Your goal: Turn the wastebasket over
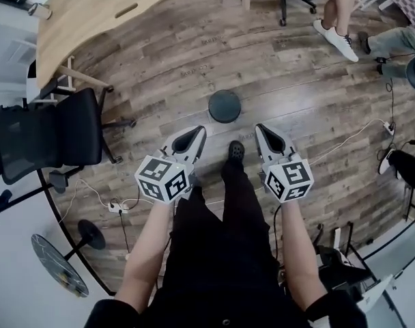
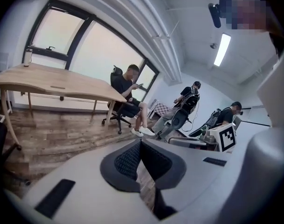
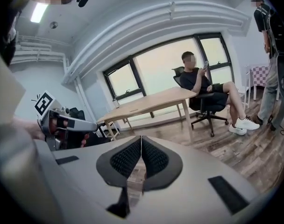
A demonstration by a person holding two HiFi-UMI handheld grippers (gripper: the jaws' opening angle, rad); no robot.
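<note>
Since left tool (image 1: 199, 131) and right tool (image 1: 259, 128) both hang empty, jaws together, short of the wastebasket (image 1: 224, 106), each should spread before flanking its rim evenly.

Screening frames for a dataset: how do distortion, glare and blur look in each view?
Head view: sharp, but fisheye bows the floor planks around the wastebasket. Left gripper view: window blown out, corners vignetted dark. Right gripper view: window overexposed, ceiling lamp glares.
</note>
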